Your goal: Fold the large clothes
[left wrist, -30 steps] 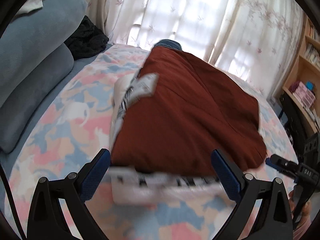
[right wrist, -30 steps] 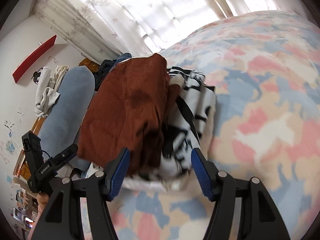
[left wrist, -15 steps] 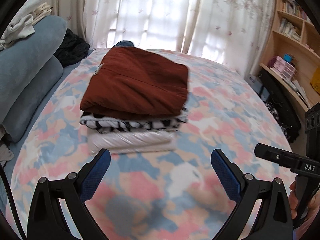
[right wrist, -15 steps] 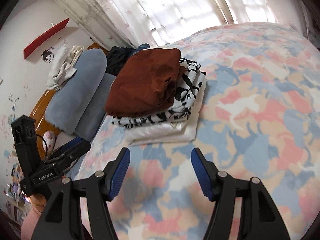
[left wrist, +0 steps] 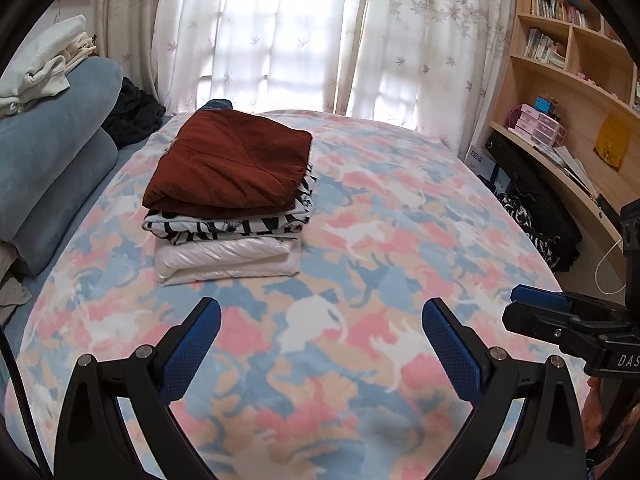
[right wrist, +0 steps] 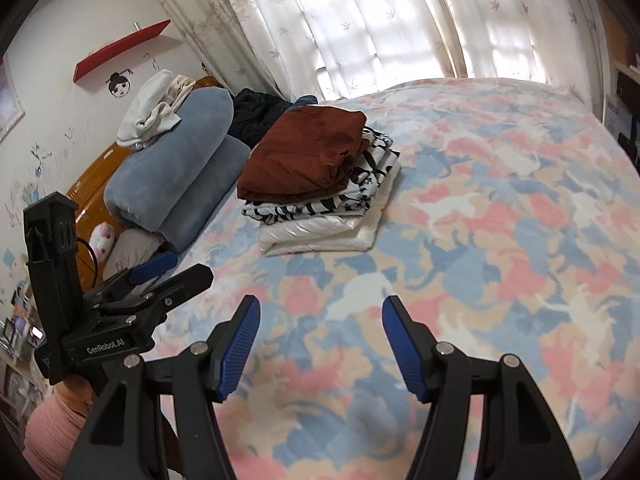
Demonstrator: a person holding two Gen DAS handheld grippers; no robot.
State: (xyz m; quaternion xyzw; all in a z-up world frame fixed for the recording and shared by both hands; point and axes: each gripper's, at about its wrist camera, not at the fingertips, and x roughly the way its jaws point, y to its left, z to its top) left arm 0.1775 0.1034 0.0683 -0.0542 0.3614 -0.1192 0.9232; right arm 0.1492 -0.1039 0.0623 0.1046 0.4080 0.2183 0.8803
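Note:
A stack of folded clothes lies on the patterned bed cover (left wrist: pixel 380 240): a rust-brown garment (left wrist: pixel 232 168) on top, a black-and-white patterned one (left wrist: pixel 228 226) under it, a shiny white one (left wrist: pixel 228 258) at the bottom. The same stack shows in the right wrist view, with the brown garment (right wrist: pixel 308 152) uppermost. My left gripper (left wrist: pixel 320 322) is open and empty, well back from the stack. My right gripper (right wrist: pixel 320 320) is open and empty too, over bare cover. Each gripper appears at the edge of the other's view.
Blue bolster pillows (left wrist: pixel 48 160) with white cloths (left wrist: pixel 40 68) on top line the left side. Dark clothing (left wrist: pixel 132 112) lies by the curtained window (left wrist: pixel 304 40). A wooden bookshelf (left wrist: pixel 560 92) stands right of the bed. An orange headboard (right wrist: pixel 100 184) runs behind the pillows.
Both grippers have pulled back and up from the stack, which was between the fingers a second ago and now lies far ahead. The stack stays put, folded.

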